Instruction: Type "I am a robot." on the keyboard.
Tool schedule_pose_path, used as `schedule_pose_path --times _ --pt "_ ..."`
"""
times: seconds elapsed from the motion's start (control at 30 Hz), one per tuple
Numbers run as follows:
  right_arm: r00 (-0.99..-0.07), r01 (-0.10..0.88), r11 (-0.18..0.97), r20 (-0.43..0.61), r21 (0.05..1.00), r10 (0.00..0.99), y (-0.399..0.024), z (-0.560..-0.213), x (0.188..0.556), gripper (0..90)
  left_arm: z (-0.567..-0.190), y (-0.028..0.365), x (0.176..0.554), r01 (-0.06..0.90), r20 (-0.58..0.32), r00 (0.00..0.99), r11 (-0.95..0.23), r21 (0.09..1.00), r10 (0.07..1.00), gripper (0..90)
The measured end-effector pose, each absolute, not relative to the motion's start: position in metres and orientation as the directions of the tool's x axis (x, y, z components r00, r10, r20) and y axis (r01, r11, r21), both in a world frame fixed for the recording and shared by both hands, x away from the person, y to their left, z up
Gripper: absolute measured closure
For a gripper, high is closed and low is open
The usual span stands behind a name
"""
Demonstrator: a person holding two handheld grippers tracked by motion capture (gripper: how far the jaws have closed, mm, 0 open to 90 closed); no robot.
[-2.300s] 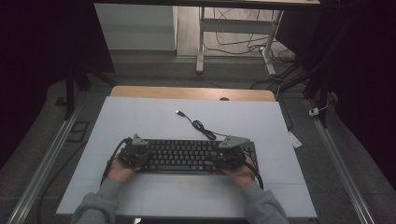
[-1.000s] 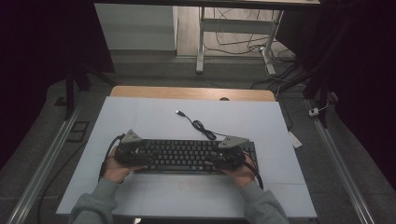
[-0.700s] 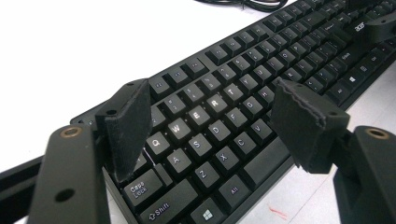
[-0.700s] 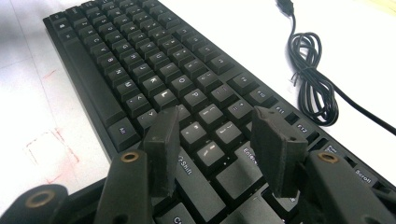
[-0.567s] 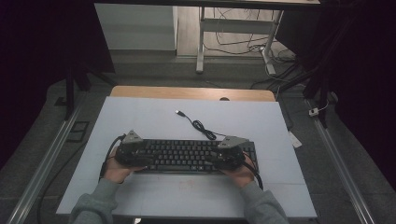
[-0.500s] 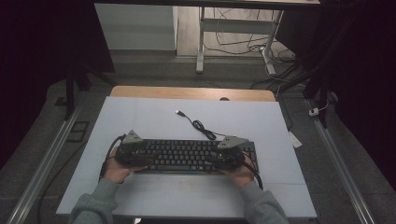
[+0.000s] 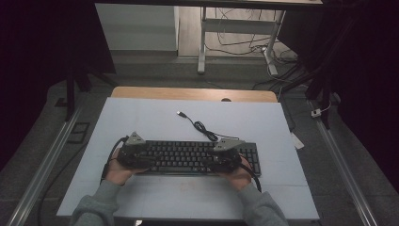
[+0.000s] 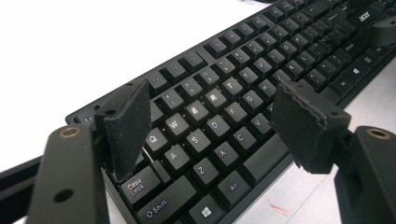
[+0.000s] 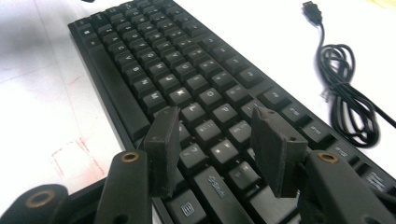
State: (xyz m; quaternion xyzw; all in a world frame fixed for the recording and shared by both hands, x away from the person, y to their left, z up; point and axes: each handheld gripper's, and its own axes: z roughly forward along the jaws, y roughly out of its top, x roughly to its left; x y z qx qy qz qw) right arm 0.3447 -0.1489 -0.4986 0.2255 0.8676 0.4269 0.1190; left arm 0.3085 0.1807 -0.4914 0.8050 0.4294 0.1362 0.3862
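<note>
A black keyboard (image 7: 188,157) lies across the near half of the pale table (image 7: 141,117). Its black cable (image 7: 204,129) coils behind it and ends in a USB plug (image 7: 180,113) lying loose. My left gripper (image 7: 141,157) hangs over the keyboard's left end, held in the person's left hand. In the left gripper view it (image 8: 212,107) stands open above the letter keys (image 8: 212,98), with nothing gripped. My right gripper (image 7: 219,159) is over the right part of the letter block. There it (image 9: 215,121) is open too, and the cable (image 9: 348,93) lies off to the right.
A wooden strip (image 7: 188,93) runs along the table's far edge. A small white item (image 7: 296,140) lies just off the right edge. Metal rails (image 7: 47,160) flank the table. Desk legs and floor cables (image 7: 244,42) stand beyond it. Faint red marks (image 9: 70,156) show on the tabletop.
The left gripper shifted slightly toward the keyboard's left end after the earliest frame. Since then both hands and the keyboard have kept still.
</note>
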Motion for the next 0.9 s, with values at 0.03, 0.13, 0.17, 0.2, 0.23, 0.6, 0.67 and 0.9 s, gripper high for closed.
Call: schedule_pose_path --times 0.03,0.13,0.17,0.2,0.23,0.6,0.67,0.9 --pt "-0.87 0.291 0.538 -0.014 0.791 0.492 -0.147 -0.499 0.344 52.6 -0.491 0.18 0.308 0.586 -0.113 0.595 -0.334 0.739 0.796 28.4" --pt "-0.874 0.288 0.541 -0.013 0.79 0.485 -0.143 -0.499 0.344 53.2 -0.492 0.18 0.308 0.583 -0.11 0.597 -0.336 0.74 0.794 28.4" --pt "-0.876 0.286 0.542 -0.014 0.79 0.483 -0.142 -0.499 0.344 53.6 -0.492 0.18 0.308 0.583 -0.11 0.597 -0.336 0.74 0.794 28.4" --pt "-0.876 0.289 0.54 -0.01 0.791 0.483 -0.141 -0.499 0.343 54.2 -0.492 0.18 0.308 0.583 -0.11 0.597 -0.337 0.739 0.794 28.4" --pt "-0.877 0.287 0.541 -0.011 0.79 0.48 -0.14 -0.499 0.343 54.8 -0.492 0.18 0.308 0.583 -0.109 0.598 -0.337 0.739 0.794 28.4" --pt "-0.898 0.291 0.537 0.032 0.792 0.438 -0.128 -0.499 0.343 89.0 -0.492 0.179 0.308 0.583 -0.107 0.6 -0.342 0.738 0.793 28.4" --pt "-0.903 0.289 0.538 0.038 0.792 0.428 -0.124 -0.499 0.343 89.5 -0.492 0.179 0.308 0.583 -0.108 0.6 -0.342 0.737 0.792 28.4" --pt "-0.911 0.282 0.556 0.037 0.782 0.41 -0.107 -0.502 0.343 89.5 -0.493 0.178 0.309 0.585 -0.105 0.602 -0.348 0.733 0.791 28.3"
